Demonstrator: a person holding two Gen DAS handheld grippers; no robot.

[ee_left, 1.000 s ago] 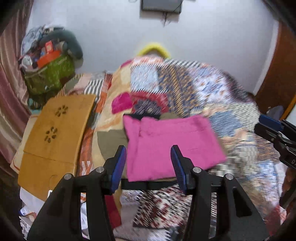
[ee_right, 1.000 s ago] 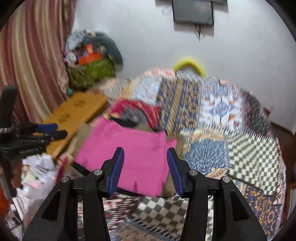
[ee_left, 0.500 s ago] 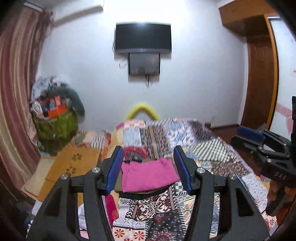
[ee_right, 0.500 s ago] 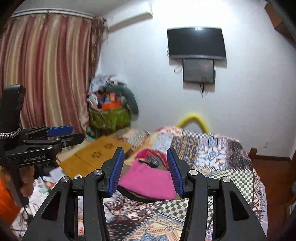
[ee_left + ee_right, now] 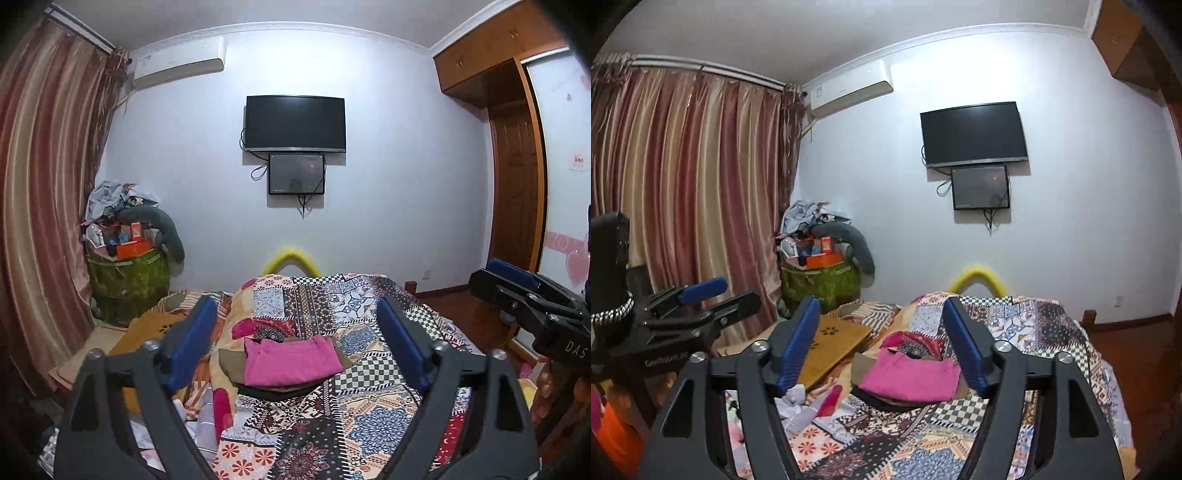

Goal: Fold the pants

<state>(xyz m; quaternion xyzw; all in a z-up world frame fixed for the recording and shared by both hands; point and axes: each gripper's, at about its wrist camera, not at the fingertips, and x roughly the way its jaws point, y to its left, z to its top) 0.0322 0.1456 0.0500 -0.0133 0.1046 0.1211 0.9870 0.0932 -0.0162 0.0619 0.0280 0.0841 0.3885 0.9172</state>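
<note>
The pink pants [image 5: 291,360] lie folded into a flat rectangle on top of a pile of darker folded clothes on the patchwork bed; they also show in the right wrist view [image 5: 910,378]. My left gripper [image 5: 295,350] is open and empty, held well back from the pile. My right gripper [image 5: 882,350] is open and empty too, also well back. The right gripper shows at the right edge of the left wrist view [image 5: 524,291]; the left gripper shows at the left of the right wrist view [image 5: 701,299].
A patchwork quilt [image 5: 369,413] covers the bed. A wooden lap board [image 5: 831,345] lies left of the pile. A green basket of clutter [image 5: 125,280] stands by the curtain [image 5: 683,192]. A TV [image 5: 295,123] hangs on the far wall.
Both grippers have pulled up and back from the pink pants, which now look small and far. The pants lie still on the pile.
</note>
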